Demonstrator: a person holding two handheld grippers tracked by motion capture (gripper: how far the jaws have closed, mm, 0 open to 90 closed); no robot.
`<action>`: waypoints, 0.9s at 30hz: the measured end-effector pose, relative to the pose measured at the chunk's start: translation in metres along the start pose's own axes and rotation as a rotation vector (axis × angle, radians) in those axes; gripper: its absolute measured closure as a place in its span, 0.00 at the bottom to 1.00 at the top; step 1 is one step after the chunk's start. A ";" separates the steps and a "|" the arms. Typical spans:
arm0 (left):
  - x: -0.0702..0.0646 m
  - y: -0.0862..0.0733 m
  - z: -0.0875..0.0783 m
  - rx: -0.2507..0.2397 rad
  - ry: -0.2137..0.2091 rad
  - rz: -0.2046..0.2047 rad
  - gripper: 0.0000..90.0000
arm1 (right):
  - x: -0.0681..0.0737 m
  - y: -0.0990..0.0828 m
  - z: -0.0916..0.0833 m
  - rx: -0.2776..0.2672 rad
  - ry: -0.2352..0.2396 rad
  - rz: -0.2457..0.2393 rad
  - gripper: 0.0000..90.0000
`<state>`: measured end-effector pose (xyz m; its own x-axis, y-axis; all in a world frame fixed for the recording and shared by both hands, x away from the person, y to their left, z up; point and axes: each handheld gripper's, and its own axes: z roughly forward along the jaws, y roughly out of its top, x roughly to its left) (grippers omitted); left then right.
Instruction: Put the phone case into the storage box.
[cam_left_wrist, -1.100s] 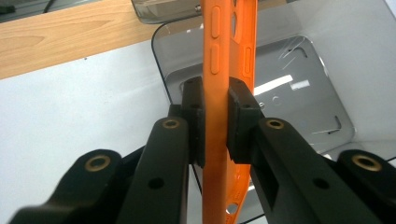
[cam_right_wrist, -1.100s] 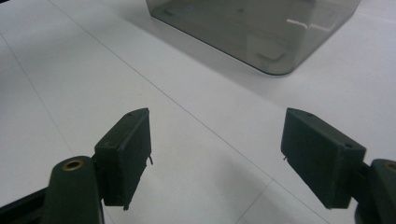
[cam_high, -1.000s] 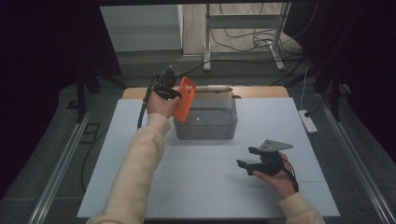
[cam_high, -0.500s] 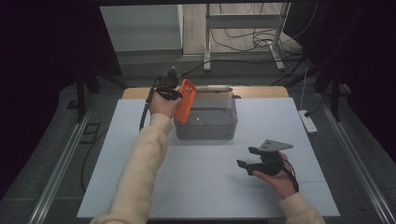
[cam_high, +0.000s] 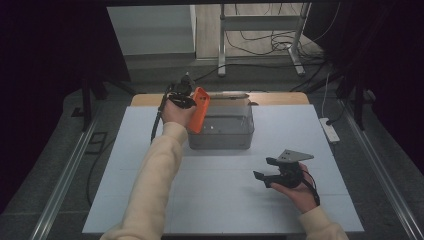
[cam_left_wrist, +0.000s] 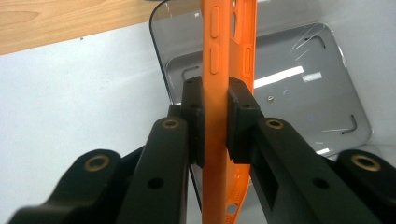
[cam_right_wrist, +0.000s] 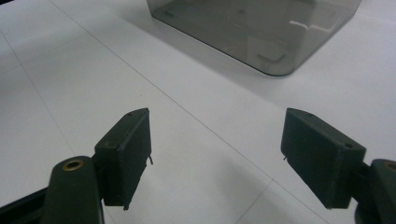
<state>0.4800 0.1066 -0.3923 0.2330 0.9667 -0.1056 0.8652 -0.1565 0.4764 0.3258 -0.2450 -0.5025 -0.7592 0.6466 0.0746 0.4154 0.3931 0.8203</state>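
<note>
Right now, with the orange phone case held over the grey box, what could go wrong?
The left gripper pinches the orange phone case by its thin edges, so it might twist or slip out. It hangs over the near-left rim of the grey box, so if let go it could catch the rim and fall onto the white table. The right gripper, jaws open, rests too far away to catch it.

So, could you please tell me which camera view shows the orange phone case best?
The left gripper view: the orange phone case stands edge-on between the left tongs, its side buttons plain. The high view shows it small above the grey bin.
</note>
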 end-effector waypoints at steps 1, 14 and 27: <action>0.000 0.000 0.001 0.002 0.001 -0.001 0.89 | 0.000 0.000 0.000 0.001 0.000 0.000 0.27; 0.002 -0.002 0.008 0.017 0.008 -0.018 0.89 | 0.000 0.000 0.000 -0.002 0.000 0.001 0.27; 0.000 -0.004 0.015 0.035 0.015 -0.023 0.88 | 0.000 0.000 0.000 0.001 -0.001 -0.002 0.27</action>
<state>0.4834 0.1041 -0.4072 0.2067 0.9729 -0.1033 0.8853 -0.1410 0.4431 0.3258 -0.2452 -0.5025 -0.7592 0.6468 0.0722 0.4148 0.3953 0.8196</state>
